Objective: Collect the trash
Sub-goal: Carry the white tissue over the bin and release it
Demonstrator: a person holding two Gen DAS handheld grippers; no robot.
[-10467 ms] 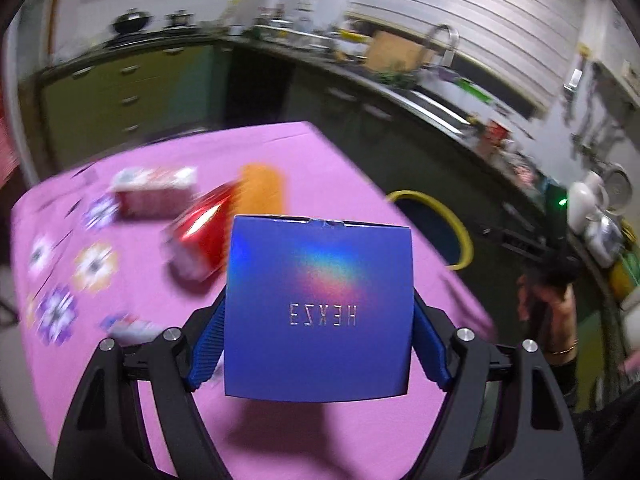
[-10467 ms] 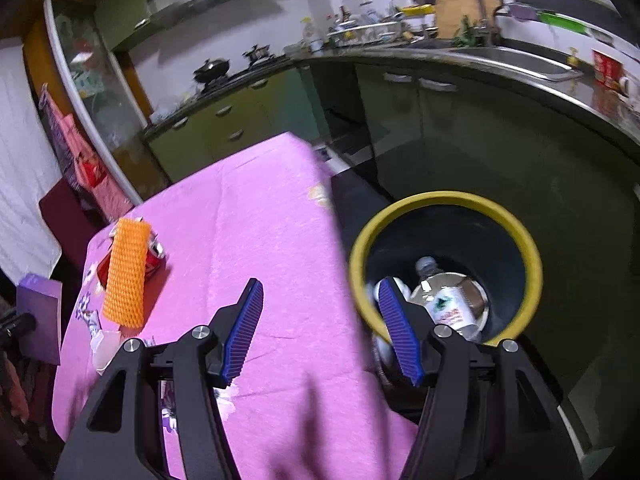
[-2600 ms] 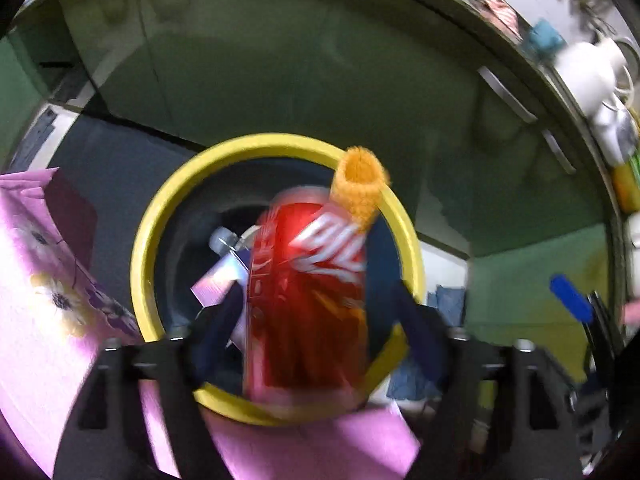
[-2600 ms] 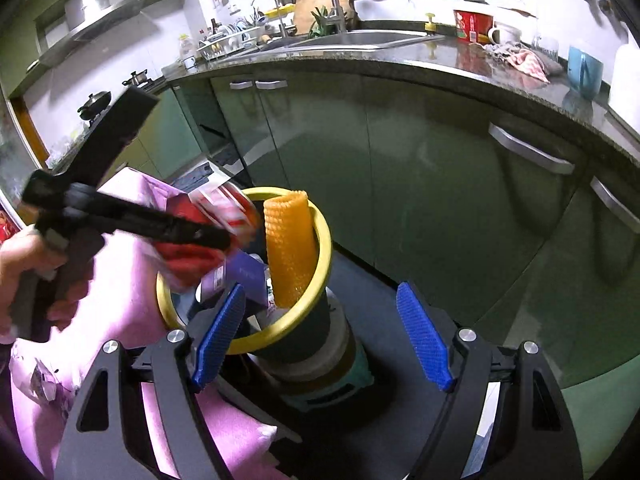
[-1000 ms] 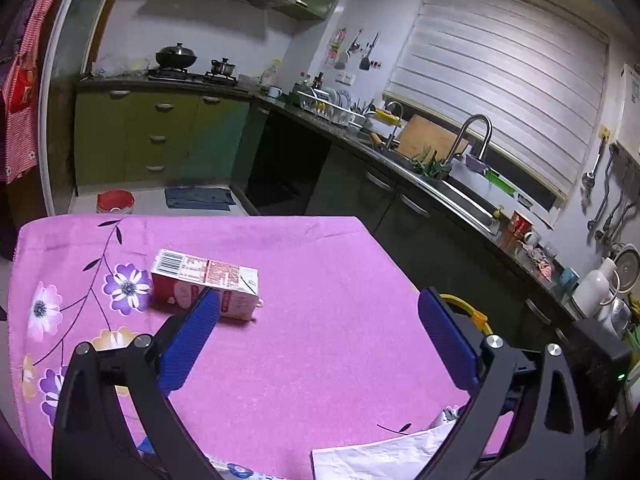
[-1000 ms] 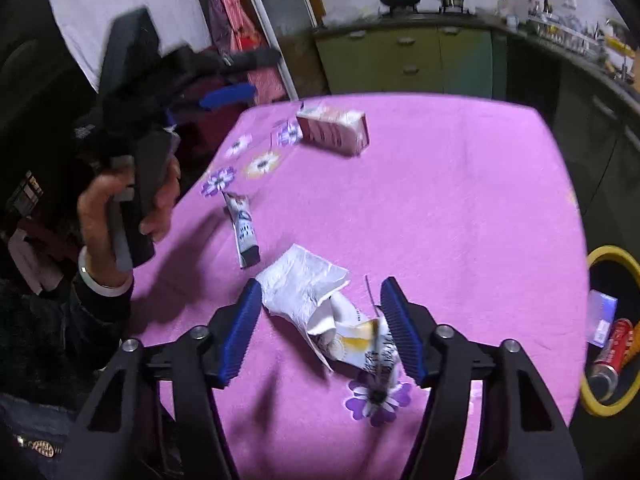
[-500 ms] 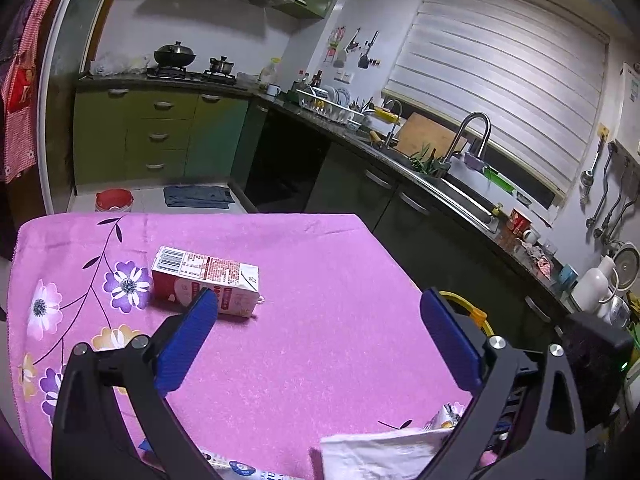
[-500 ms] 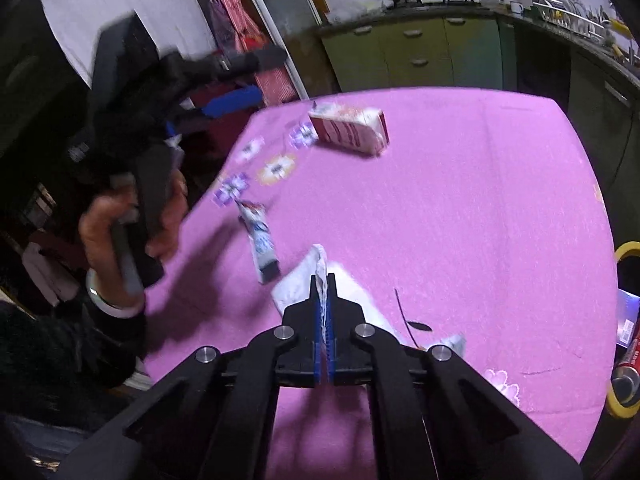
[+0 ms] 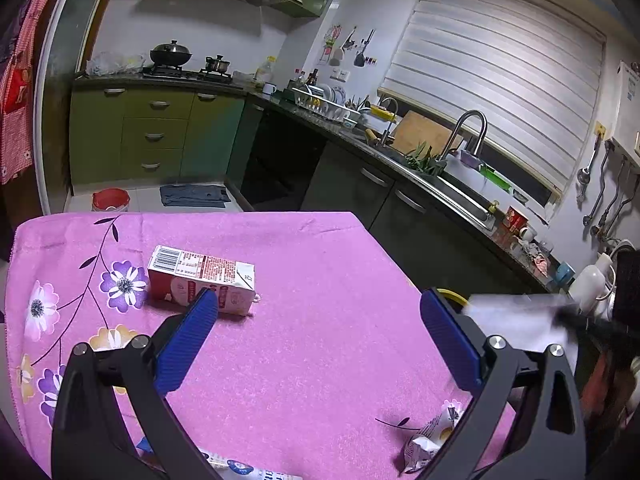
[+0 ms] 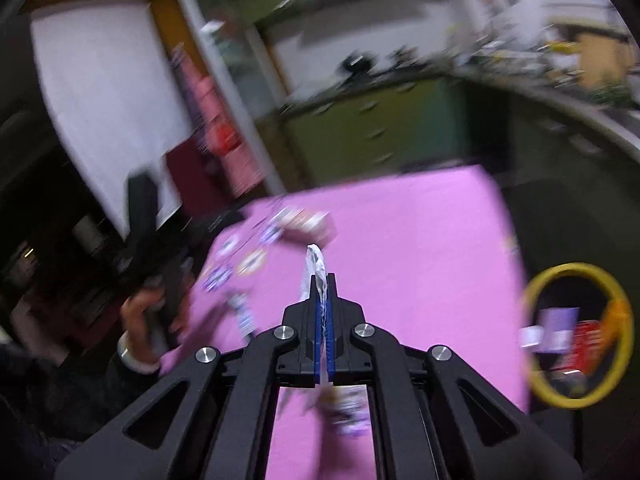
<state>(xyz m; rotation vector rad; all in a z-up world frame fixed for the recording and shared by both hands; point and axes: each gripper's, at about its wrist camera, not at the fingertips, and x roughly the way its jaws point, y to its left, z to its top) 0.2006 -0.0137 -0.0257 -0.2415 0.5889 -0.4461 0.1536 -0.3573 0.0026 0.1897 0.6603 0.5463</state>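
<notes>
My right gripper (image 10: pixel 322 280) is shut on a white paper sheet (image 10: pixel 314 266), held up above the pink tablecloth (image 10: pixel 420 248); the sheet also shows blurred at the right of the left wrist view (image 9: pixel 516 320). My left gripper (image 9: pixel 316 320) is open and empty above the table. A red-and-white milk carton (image 9: pixel 202 280) lies on the cloth beyond its left finger. A crumpled wrapper (image 9: pixel 430 442) and a tube (image 9: pixel 240 468) lie at the near edge. The yellow-rimmed trash bin (image 10: pixel 576 276) holds a red can, a purple box and orange foam net.
Kitchen counters with a sink (image 9: pixel 452 184) and green cabinets (image 9: pixel 156 136) run behind and to the right of the table. The bin stands on the floor off the table's right edge. The right wrist view is motion-blurred.
My right gripper shut on the white paper and has lifted it off the table, swinging toward the bin side. The left gripper has barely moved. The wrapper stays on the cloth.
</notes>
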